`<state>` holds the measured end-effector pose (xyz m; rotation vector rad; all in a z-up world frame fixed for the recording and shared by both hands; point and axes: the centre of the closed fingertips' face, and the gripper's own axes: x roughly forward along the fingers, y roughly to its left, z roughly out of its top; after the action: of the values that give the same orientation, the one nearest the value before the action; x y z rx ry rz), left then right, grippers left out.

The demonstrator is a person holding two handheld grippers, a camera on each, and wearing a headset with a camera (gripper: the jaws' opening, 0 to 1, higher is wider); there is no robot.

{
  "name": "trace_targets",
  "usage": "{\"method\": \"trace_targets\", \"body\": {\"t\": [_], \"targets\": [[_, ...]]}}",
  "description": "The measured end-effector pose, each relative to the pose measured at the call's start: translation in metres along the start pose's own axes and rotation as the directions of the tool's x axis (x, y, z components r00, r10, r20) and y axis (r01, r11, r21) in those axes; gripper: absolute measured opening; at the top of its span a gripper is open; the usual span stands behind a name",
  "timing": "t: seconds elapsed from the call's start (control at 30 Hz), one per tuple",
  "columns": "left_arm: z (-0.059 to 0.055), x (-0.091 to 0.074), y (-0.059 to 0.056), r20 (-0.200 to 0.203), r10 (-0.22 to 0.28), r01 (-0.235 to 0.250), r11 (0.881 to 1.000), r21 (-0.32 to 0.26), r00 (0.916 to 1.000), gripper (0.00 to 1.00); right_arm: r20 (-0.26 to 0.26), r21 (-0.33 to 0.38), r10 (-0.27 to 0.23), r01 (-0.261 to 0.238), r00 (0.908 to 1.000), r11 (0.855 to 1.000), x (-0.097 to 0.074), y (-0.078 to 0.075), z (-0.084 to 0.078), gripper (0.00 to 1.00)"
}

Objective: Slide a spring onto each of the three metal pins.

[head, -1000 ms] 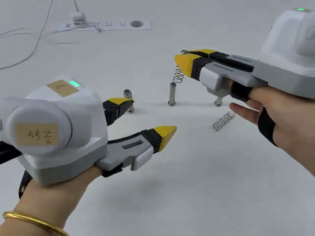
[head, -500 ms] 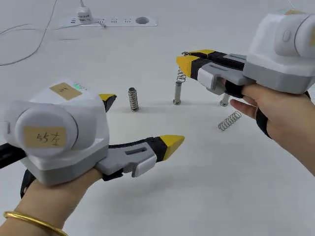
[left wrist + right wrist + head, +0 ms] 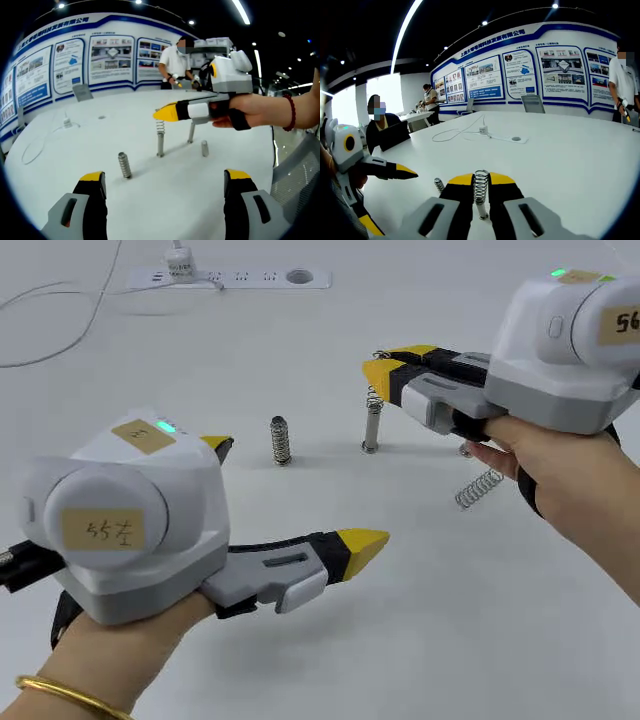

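Three metal pins stand in a row on the white table. The left pin [image 3: 281, 441] [image 3: 124, 165] wears a spring. My right gripper [image 3: 378, 365] [image 3: 480, 182] is shut on a second spring [image 3: 374, 396] [image 3: 480, 186], held upright with its lower end at the top of the middle pin [image 3: 371, 432] [image 3: 160, 144]. The right pin [image 3: 204, 148] is bare and mostly hidden behind that gripper in the head view. A third spring [image 3: 478, 489] lies loose near it. My left gripper [image 3: 298, 491] [image 3: 165, 175] is open and empty, in front of the left pin.
A white power strip [image 3: 235, 279] with a cable [image 3: 60, 300] lies at the table's far edge. A person [image 3: 176, 62] stands beyond the table, and another [image 3: 382, 125] sits at a desk. Bare tabletop lies in front of the pins.
The right gripper has brought its spring from up and to the right of the middle pin to directly over its top. The left gripper has drawn back from the left pin.
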<state>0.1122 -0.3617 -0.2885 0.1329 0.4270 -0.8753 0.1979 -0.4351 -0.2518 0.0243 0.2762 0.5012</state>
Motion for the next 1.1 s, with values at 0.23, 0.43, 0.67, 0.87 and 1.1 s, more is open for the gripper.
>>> {"method": "trace_targets", "body": {"t": [0.23,0.43,0.67,0.87,1.1], "targets": [[-0.004,0.001,-0.001,-0.02,-0.009,0.009,1.0,-0.001,0.9998,1.0,-0.018,-0.029,-0.005,0.004,0.9998,1.0,0.003,0.0,-0.006,0.12],[-0.007,0.0,0.002,-0.025,-0.005,0.005,1.0,-0.004,0.9997,0.99,-0.02,-0.057,-0.007,0.006,0.9998,0.998,0.004,0.004,-0.007,0.12],[-0.006,0.001,0.001,-0.024,-0.006,0.006,1.0,-0.001,0.9997,0.98,-0.018,-0.078,-0.019,0.018,0.9997,0.997,0.002,0.004,-0.007,0.12],[-0.006,0.001,0.001,-0.023,-0.007,0.007,1.0,0.0,0.9997,0.97,-0.027,-0.06,-0.042,0.041,0.9987,0.997,-0.002,0.003,-0.012,0.12],[-0.006,0.0,0.002,-0.024,-0.004,0.004,1.0,0.003,0.9997,0.96,-0.048,-0.077,-0.05,0.046,0.9976,0.996,-0.003,0.005,-0.02,0.12]]}}
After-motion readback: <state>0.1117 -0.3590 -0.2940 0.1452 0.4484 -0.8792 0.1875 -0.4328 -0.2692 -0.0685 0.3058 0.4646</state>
